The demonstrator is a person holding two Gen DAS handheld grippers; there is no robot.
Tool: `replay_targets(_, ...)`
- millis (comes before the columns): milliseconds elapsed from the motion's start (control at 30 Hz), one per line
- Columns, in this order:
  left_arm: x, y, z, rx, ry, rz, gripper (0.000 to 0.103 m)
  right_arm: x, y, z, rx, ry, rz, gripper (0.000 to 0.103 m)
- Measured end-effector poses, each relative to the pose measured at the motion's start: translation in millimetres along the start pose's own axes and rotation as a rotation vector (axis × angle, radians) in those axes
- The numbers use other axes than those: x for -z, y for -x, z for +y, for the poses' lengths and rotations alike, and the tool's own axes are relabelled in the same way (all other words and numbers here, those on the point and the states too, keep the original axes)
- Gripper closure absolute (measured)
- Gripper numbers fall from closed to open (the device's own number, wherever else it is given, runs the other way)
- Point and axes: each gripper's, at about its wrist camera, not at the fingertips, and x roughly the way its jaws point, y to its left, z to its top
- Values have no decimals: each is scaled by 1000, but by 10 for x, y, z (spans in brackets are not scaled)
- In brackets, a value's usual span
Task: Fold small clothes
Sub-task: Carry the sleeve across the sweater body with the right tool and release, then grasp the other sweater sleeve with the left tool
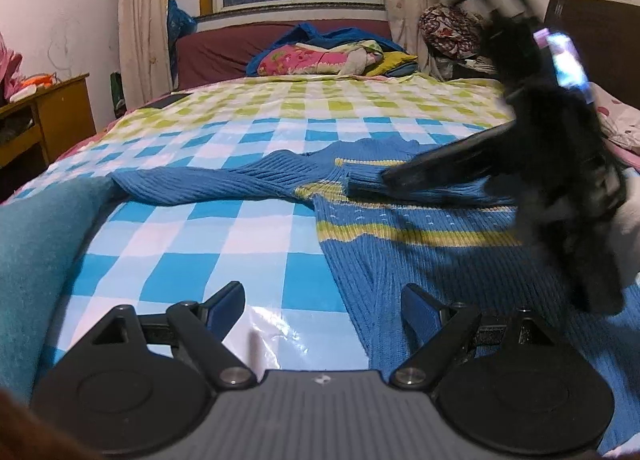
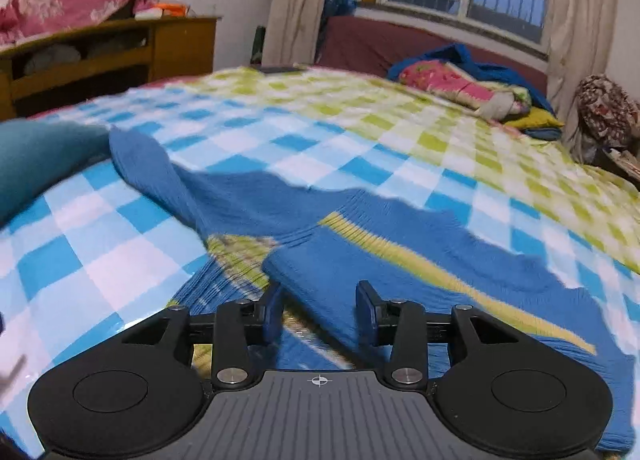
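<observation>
A small blue knit sweater (image 1: 420,252) with yellow-green stripes lies flat on the checked bed cover. One sleeve (image 1: 208,184) stretches out to the left. The other sleeve (image 2: 340,272) is folded across the chest. My left gripper (image 1: 322,300) is open and empty, hovering over the sweater's left edge near the hem. My right gripper (image 2: 318,310) is open just above the folded sleeve, with the cuff lying between its fingers; in the left wrist view its fingertips (image 1: 390,178) rest at the cuff, blurred by motion.
The bed (image 1: 192,244) has a blue, white and green checked cover. A teal cloth (image 1: 36,244) lies at the left edge. A pile of bedding (image 1: 332,56) sits at the far end. A wooden cabinet (image 2: 120,56) stands to the left.
</observation>
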Motion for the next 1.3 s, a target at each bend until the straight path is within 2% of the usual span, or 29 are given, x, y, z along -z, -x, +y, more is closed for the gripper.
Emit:
replay_targets(67, 3, -3, -20, -1, -9, -4, 12, 30, 159, -205, 26, -54, -34, 64)
replay_targets(167, 10, -15, -38, -1, -9, -3, 12, 121, 232, -556, 138, -121, -36, 66)
replay_targets(267, 22, -20, -44, -11, -10, -12, 12, 265, 158, -890, 251, -185, 19, 66)
replay_targets(367, 26, -42, -30, -25, -10, -17, 12, 457, 37, -1050, 296, -222, 108, 67)
replay_targets(500, 10, -69, 39, -34, 14, -24, 12, 471, 202, -961, 264, -233, 52, 68)
replay_targets(633, -71, -115, 192, -81, 69, -28, 12, 395, 290, -781, 168, -217, -13, 68)
replay_targets(700, -134, -158, 309, -114, 105, -22, 12, 372, 212, -694, 114, -209, 16, 67)
replay_targets(733, -171, -182, 379, -132, 127, -20, 13, 371, 133, -637, 92, -188, 68, 67)
replay_targets(833, -271, -274, 570, -176, 168, -13, 13, 363, 158, -549, 99, -171, 50, 67)
replay_targets(967, -465, -545, 822, -234, 212, 14, 13, 389, 334, -570, 21, -248, 13, 67)
replay_targets(1033, -569, -691, 939, -238, 255, 29, 18, 409, 431, -526, 3, -250, -4, 67)
replay_targets(1167, -810, -1007, 1095, -242, 341, 61, 20, 437, 504, -511, -50, -281, -26, 67)
replay_targets(1300, -1029, -1373, 1240, -320, 413, 92, 20, 489, 568, -510, -80, -316, -41, 67)
